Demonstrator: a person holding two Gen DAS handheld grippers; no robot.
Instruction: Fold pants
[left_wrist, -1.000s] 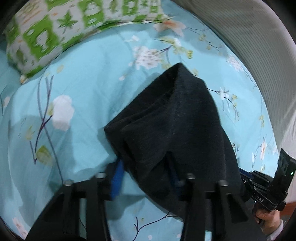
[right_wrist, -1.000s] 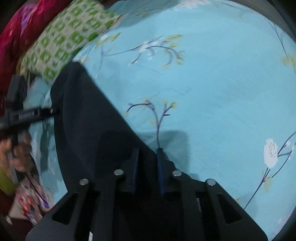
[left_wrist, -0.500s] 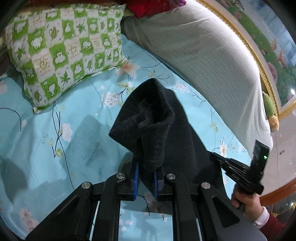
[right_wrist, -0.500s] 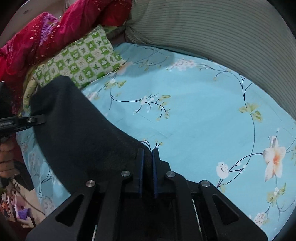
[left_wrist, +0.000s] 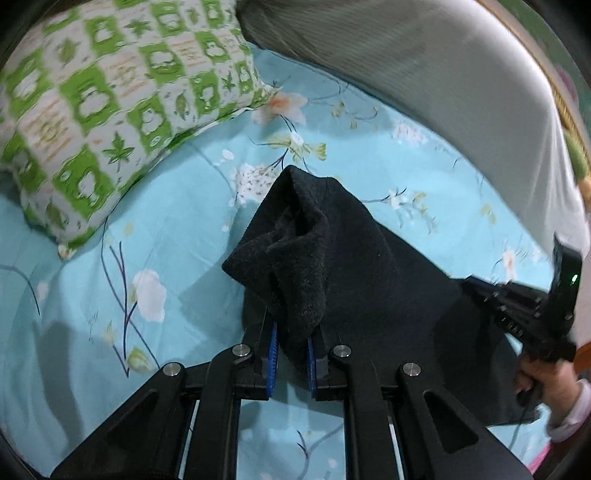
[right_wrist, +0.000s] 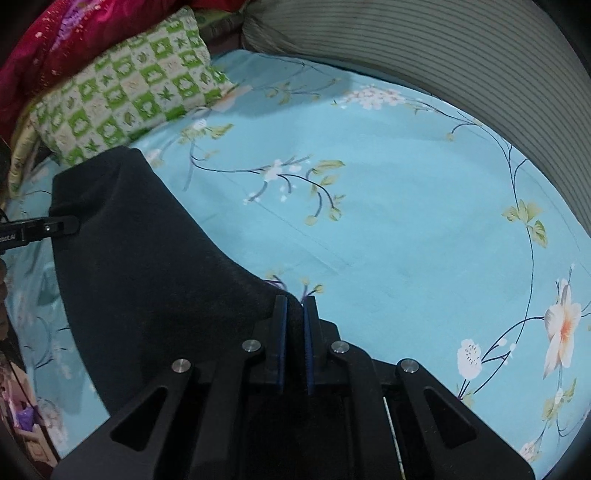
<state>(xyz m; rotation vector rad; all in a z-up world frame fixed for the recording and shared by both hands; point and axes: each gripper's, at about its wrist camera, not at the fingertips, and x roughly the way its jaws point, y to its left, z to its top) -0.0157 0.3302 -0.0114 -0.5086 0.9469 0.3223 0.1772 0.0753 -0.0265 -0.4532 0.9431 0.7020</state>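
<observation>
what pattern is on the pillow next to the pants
The pillow has a green and white check with leaf and flower prints, clearest in the left wrist view.

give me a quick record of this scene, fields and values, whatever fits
surface: bed with light blue floral sheet
garment: black pants, bunched and lifted off the sheet
left gripper: jaws shut on a bunched fold of the pants
right gripper: jaws shut on an edge of the pants
span: cloth hangs between the two grippers
nearby: green checked pillow, grey striped bolster, red fabric beyond the pillow
fold state: not yet folded flat
</observation>
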